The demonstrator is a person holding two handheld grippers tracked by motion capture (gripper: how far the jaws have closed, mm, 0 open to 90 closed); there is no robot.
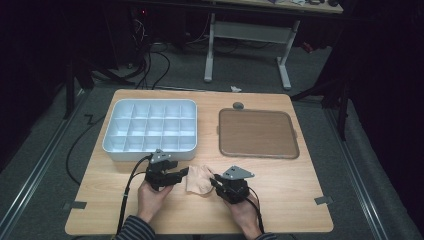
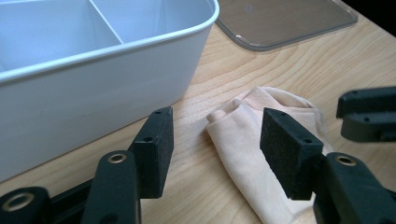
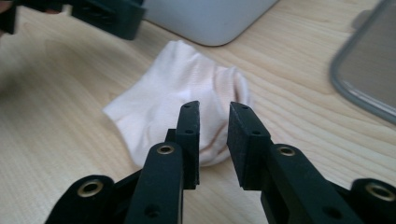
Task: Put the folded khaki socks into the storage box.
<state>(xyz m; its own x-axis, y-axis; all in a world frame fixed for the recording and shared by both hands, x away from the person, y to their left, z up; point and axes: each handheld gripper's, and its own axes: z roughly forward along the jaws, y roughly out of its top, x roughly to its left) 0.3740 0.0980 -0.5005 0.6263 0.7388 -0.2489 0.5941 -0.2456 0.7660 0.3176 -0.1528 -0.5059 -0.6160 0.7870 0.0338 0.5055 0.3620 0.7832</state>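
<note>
A small peach cloth point(image 1: 199, 179), folded and rumpled, lies on the wooden table between my two grippers. My left gripper point(image 1: 184, 173) comes at it from the left. In the left gripper view its jaws point(image 2: 217, 140) stand wide apart, with the cloth's point(image 2: 243, 140) end between them and untouched by the pads. My right gripper point(image 1: 212, 180) comes from the right. Its jaws point(image 3: 214, 121) stand a narrow gap apart just over the near edge of the cloth point(image 3: 159, 107), and I see no pad pressing on it.
A white compartment box point(image 1: 150, 101) stands just behind the left gripper, its wall point(image 2: 93, 93) close to the left jaw. A brown tray point(image 1: 257, 132) lies at the back right, with a small grey disc point(image 1: 238, 105) behind it. Bare tabletop lies toward the front edge.
</note>
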